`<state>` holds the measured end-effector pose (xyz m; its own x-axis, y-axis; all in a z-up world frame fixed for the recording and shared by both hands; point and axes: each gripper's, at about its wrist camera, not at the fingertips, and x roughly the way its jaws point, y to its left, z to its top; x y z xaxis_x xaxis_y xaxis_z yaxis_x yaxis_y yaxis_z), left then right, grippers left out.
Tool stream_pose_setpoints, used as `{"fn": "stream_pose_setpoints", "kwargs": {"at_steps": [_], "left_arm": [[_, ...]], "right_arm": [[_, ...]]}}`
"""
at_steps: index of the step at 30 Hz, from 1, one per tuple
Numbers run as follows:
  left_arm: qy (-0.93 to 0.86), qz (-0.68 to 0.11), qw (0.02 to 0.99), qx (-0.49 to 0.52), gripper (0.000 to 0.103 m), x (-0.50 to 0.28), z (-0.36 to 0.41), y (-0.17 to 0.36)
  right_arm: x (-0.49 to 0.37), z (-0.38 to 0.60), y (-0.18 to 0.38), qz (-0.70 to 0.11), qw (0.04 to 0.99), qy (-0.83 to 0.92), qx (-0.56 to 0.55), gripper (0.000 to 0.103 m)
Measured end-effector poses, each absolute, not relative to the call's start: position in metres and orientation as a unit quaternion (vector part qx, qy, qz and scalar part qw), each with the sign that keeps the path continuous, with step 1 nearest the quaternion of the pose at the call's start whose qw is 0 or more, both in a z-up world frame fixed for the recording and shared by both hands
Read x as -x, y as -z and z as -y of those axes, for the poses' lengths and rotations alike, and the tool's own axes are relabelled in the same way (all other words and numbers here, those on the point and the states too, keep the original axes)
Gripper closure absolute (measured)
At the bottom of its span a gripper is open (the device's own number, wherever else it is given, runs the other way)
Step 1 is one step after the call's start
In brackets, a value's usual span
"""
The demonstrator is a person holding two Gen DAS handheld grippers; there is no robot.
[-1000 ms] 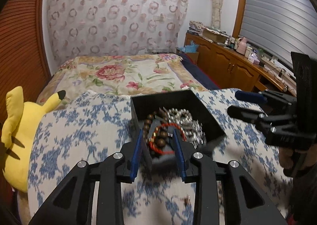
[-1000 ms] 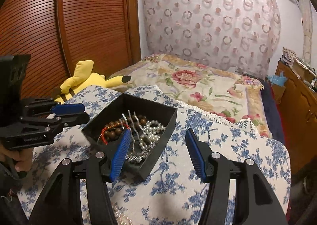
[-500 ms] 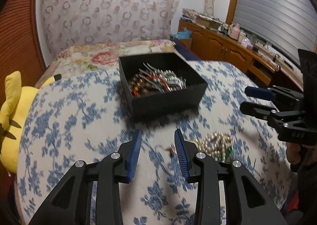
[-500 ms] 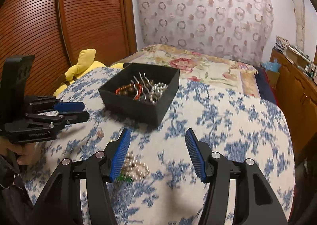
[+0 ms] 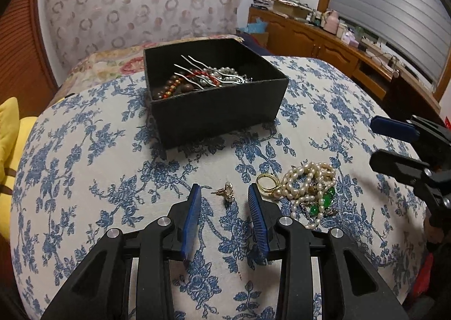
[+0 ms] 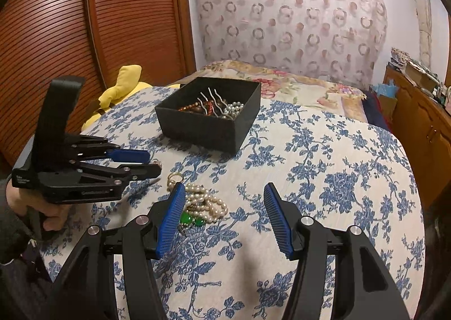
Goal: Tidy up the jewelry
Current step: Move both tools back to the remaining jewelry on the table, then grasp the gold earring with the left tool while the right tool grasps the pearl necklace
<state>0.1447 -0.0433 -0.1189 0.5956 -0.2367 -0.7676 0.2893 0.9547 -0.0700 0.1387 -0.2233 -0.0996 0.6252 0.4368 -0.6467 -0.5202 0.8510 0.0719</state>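
Observation:
A black open box [image 5: 222, 111] [image 6: 197, 128] on the blue-flowered cloth holds bead bracelets, pearls and wavy silver hairpins [image 5: 208, 74]. In front of it lie a small gold earring [image 5: 227, 193], a gold ring [image 5: 267, 183] [image 6: 175, 177] and a heap of pearl strands with green stones [image 5: 313, 190] [image 6: 204, 207]. My left gripper [image 5: 224, 193] is open, low over the cloth, with the earring between its fingertips. My right gripper [image 6: 224, 193] is open wide and empty, just right of the pearl heap.
A yellow plush toy [image 6: 124, 83] lies at the table's left edge. A bed with a floral cover [image 6: 296, 83] stands behind the table. Wooden cabinets [image 5: 324, 46] run along the right wall, and a slatted wooden wardrobe [image 6: 84, 37] stands at the left.
Both grippers have pulled back from the box toward the table's near side and dropped lower. My left gripper has come down around the loose earring. The pearl heap has come into view.

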Motion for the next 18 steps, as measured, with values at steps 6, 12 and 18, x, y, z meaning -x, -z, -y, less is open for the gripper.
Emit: {"fn": "stream_pose_setpoints", "kwargs": {"at_steps": [6,12,18], "left_arm": [[0.138,-0.421,0.895,-0.040,0.091,-0.147,0.046,0.120],[0.135,-0.403,0.905,-0.029,0.093,-0.129,0.040,0.111],[0.136,-0.382,0.914,-0.014,0.093,-0.109,0.026,0.093]], "right_arm": [[-0.130,0.222,0.104,-0.345,0.898,-0.266,0.065,0.043],[-0.124,0.218,0.111,-0.356,0.889,-0.276,0.077,0.043],[-0.134,0.210,0.119,-0.372,0.880,-0.284,0.082,0.058]]}}
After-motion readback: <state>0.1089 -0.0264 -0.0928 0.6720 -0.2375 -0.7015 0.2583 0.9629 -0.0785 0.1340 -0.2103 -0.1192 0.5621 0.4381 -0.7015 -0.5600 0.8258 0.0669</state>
